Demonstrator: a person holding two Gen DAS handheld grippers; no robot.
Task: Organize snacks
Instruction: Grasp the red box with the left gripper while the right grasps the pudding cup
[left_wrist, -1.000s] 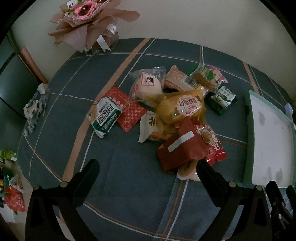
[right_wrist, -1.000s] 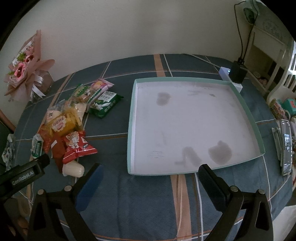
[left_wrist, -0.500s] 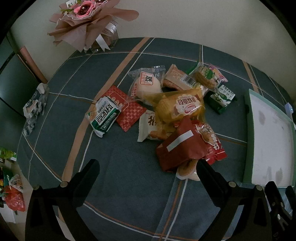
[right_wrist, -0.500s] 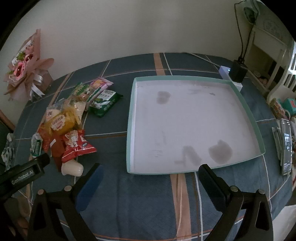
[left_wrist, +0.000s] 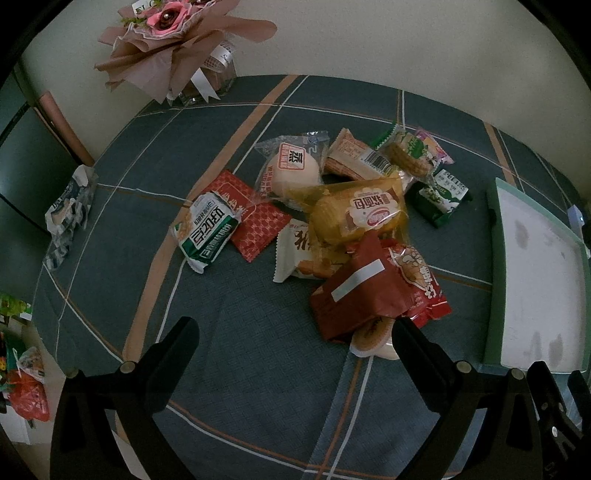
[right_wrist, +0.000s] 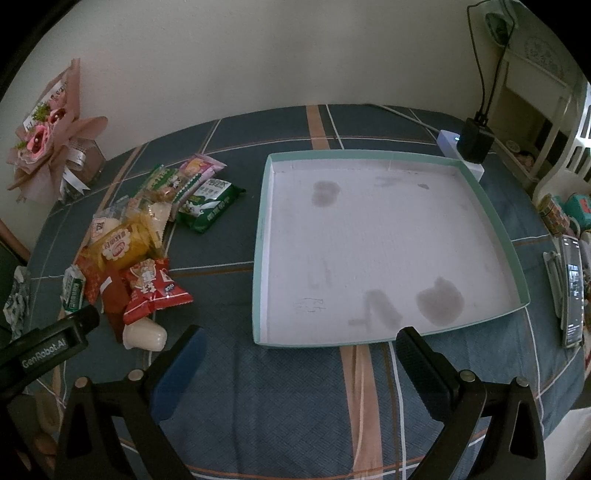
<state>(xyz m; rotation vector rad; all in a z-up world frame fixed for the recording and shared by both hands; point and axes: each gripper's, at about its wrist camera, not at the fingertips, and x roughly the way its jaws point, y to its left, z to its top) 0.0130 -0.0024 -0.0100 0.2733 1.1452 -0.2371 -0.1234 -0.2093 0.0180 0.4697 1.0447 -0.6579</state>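
Left wrist view: the left gripper (left_wrist: 295, 326) hangs above the table (left_wrist: 236, 332) with its 2 fingers spread wide and nothing between them. Ahead of it the snacks lie in a loose heap near the middle of the checked cloth. Nearest is a dark red packet (left_wrist: 360, 286), lying partly over a bright red packet (left_wrist: 421, 284) and a pale jelly cup (left_wrist: 373, 341) that sits just beside the right finger. Behind these a yellow bread packet (left_wrist: 360, 216) rests on a white wrapper (left_wrist: 295, 254). To the left lie a green-and-white packet (left_wrist: 207, 230) and a red patterned sachet (left_wrist: 255, 221); a clear bag with a round bun (left_wrist: 293, 168) sits further back. A dark green packet (left_wrist: 439, 197) lies toward the tray (left_wrist: 495, 258), which sits at the right edge. A flower bouquet (left_wrist: 173, 44) stands at the far left corner.

Right wrist view: the right gripper (right_wrist: 295, 343) is also released, both fingers wide apart and holding nothing, at the tray's near edge. The tray (right_wrist: 260, 258) is white inside, stained, and holds no snacks. The heap lies to its left, apart from it. A power strip (right_wrist: 460, 151) sits at the table's far right corner, and a phone (right_wrist: 572, 288) lies along the right edge.
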